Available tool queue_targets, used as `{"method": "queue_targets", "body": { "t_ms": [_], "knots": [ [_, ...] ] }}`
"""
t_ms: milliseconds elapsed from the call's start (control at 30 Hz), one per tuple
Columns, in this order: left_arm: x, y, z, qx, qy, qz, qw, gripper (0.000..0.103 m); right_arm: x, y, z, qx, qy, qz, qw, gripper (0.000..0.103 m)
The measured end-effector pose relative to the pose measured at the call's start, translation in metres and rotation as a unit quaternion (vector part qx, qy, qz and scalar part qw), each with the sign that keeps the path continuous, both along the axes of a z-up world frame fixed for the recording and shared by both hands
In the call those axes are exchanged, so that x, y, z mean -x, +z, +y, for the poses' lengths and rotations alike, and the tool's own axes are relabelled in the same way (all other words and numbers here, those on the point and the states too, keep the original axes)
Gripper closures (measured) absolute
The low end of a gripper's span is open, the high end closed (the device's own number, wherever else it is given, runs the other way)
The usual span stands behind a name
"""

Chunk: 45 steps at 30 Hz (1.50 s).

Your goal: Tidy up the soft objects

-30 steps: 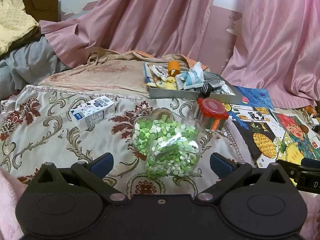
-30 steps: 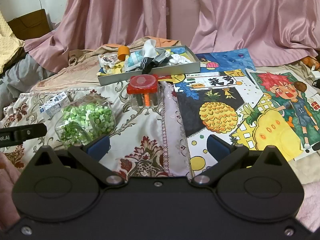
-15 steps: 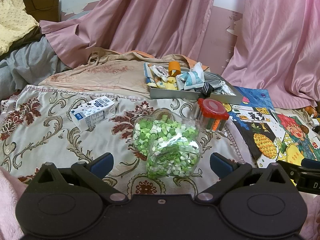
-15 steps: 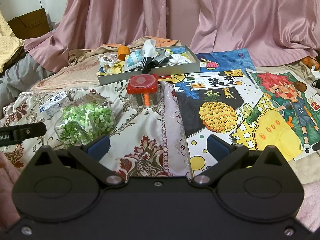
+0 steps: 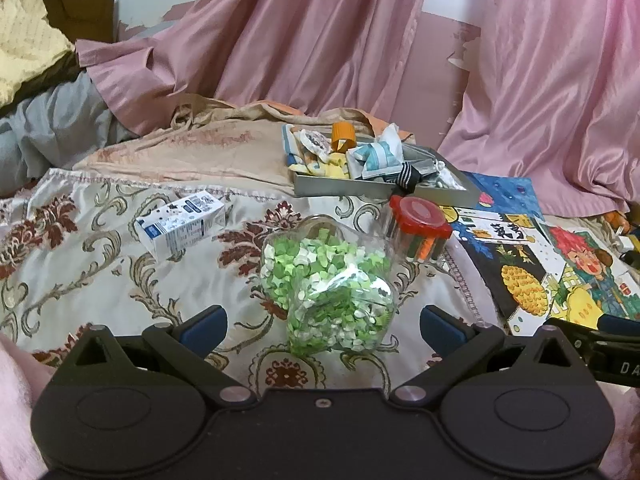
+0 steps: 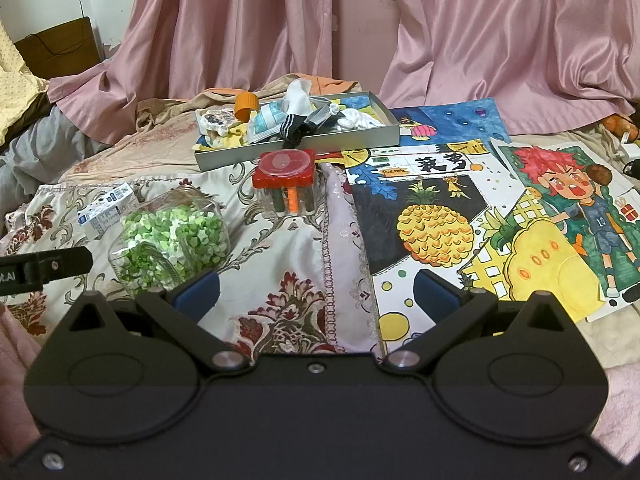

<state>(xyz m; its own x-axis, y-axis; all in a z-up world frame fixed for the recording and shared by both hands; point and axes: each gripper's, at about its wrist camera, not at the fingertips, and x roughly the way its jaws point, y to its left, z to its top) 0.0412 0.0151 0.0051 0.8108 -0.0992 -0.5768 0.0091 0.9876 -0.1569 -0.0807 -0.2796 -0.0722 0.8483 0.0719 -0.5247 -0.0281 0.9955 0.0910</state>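
Several soft things, crumpled white and black-striped socks (image 6: 298, 126) and small cloth pieces among them, lie heaped in a shallow grey tray (image 6: 304, 146) at the far side of the bed, in front of the pink curtains (image 6: 480, 40). An orange cap (image 6: 245, 105) sits at the tray's left end. Just in front of the tray stands a clear tub with a red lid (image 6: 285, 166), holding upright markers.

Nearer, on the patterned bedspread (image 5: 100, 272), a clear jar of green and white paper stars (image 5: 328, 284) lies on its side. A small blue-and-white carton (image 5: 180, 224) lies to its left, apart from it. To the right of the bedspread are coloured drawings, one of a pineapple (image 6: 436, 232) and one of a red-haired figure (image 6: 576, 200).

The left gripper (image 5: 322, 326) hovers low over the bedspread with its jaws spread wide; the jar lies between and just beyond the blue fingertips (image 5: 204, 324), and they touch nothing. The right gripper (image 6: 316, 292) also has its jaws wide apart and empty, above the bedspread's edge where it meets the pineapple drawing. Both grippers are well apart from the tray. A pink sleeve (image 5: 16, 400) shows at the lower left edge.
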Motion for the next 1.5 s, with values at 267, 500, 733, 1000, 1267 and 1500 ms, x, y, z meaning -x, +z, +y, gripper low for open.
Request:
{"method": "queue_targets", "body": {
  "t_ms": [267,500,733,1000,1267,1500],
  "knots": [
    [0.0019,-0.0015,-0.0008,0.004,0.000,-0.001,1.0000,0.001,0.0002,0.0014,-0.0031,0.001,-0.001,-0.002,1.000,0.000],
    [0.0031,-0.0003,-0.0039,-0.001,-0.004,-0.005,1.0000,0.001,0.0003,0.0014,-0.0028,0.000,-0.003,-0.003,1.000,0.000],
    [0.0031,-0.0006,-0.0038,-0.002,-0.003,-0.005,1.0000,0.001,0.0003,0.0013,-0.0028,0.000,-0.002,-0.002,1.000,0.000],
    [0.0032,-0.0009,-0.0036,-0.003,-0.004,-0.006,1.0000,0.001,0.0003,0.0011,-0.0027,0.000,-0.002,-0.003,1.000,0.000],
    [0.0033,-0.0012,-0.0034,-0.003,-0.005,-0.006,1.0000,0.001,0.0001,0.0010,-0.0028,0.001,-0.003,-0.003,1.000,0.000],
    [0.0036,-0.0012,-0.0041,-0.003,-0.004,-0.006,1.0000,0.001,0.0002,0.0010,-0.0029,0.001,-0.002,-0.003,1.000,0.000]
  ]
}}
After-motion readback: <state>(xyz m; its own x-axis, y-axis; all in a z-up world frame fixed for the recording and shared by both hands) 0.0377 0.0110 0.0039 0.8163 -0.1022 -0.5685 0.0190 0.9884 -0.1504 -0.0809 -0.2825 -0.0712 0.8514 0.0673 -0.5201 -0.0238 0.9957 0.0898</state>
